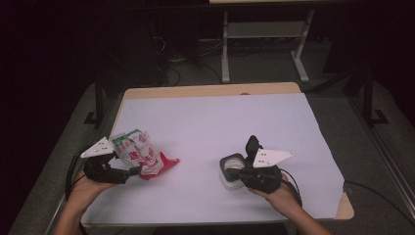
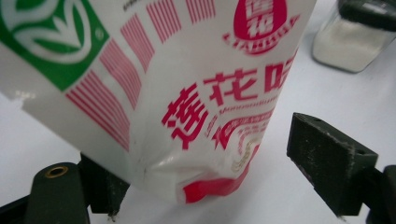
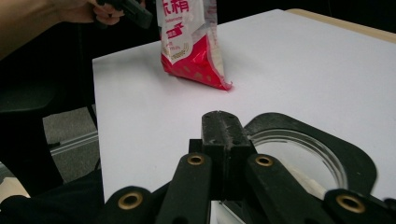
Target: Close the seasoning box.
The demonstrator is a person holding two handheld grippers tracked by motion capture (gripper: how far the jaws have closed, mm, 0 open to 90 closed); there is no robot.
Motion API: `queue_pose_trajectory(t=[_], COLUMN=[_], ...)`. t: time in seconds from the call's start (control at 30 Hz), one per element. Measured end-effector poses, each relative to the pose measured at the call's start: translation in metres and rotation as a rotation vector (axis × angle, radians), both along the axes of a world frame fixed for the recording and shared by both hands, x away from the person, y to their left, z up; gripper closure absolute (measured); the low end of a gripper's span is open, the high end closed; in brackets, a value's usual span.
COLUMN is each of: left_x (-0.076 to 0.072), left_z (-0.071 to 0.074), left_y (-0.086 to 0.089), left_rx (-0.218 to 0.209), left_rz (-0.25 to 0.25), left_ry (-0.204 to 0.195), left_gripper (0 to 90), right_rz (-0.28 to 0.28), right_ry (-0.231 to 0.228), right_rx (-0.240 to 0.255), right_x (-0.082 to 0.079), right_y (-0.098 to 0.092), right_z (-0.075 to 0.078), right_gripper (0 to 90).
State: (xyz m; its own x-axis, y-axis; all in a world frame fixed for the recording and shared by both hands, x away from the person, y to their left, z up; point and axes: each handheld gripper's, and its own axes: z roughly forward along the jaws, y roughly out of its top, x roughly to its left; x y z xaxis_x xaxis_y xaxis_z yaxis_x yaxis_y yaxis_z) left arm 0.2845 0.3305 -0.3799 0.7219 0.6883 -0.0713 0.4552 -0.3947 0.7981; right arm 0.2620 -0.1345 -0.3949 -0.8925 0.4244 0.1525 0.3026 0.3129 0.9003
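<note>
1. On the left, our left gripper stands with its jaws spread wide apart. The bag of white powder sits between them, and in the left gripper view the right jaw is clearly off the bag. So the bag is released, not pinched, and rests on the white sheet near the table's left edge.
2. We judge that the bag has just been set down or is about to be taken up. Either way, we make sure that it leans steadily on its red bottom before we move the hand, because a soft bag slumps easily.
3. If we regrip, we close on the upper part of the bag, well above the powder, so that nothing spills.
4. On the right, our right gripper is clenched tight at the jar; in the right gripper view its jaws press together at the black rim of the jar. The jar stands right of the middle, well apart from the bag.
5. We keep that hand quiet, so that the jar stays upright.
</note>
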Motion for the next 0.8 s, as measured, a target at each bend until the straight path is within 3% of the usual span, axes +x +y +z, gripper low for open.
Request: queue_pose_trajectory(t=[0.43,0.63,0.8], left_x=[-0.013,-0.024,-0.029], left_z=[-0.014,-0.025,-0.033], left_y=[0.015,0.016,0.017], left_rx=[0.050,0.000,0.010], left_rz=[0.048,0.085,0.100], left_ry=[0.023,0.008,0.013], left_gripper=[14.7,14.7,14.7], right_rz=[-0.021,-0.029,-0.060], right_ry=[-0.005,-0.011,-0.007], right_rx=[-0.001,-0.014,-0.009], right_x=[-0.003,-0.006,-0.010], right_y=[-0.014,-0.024,-0.038], right_z=[0.003,0.001,0.001], right_gripper=[90.0,90.0,90.0])
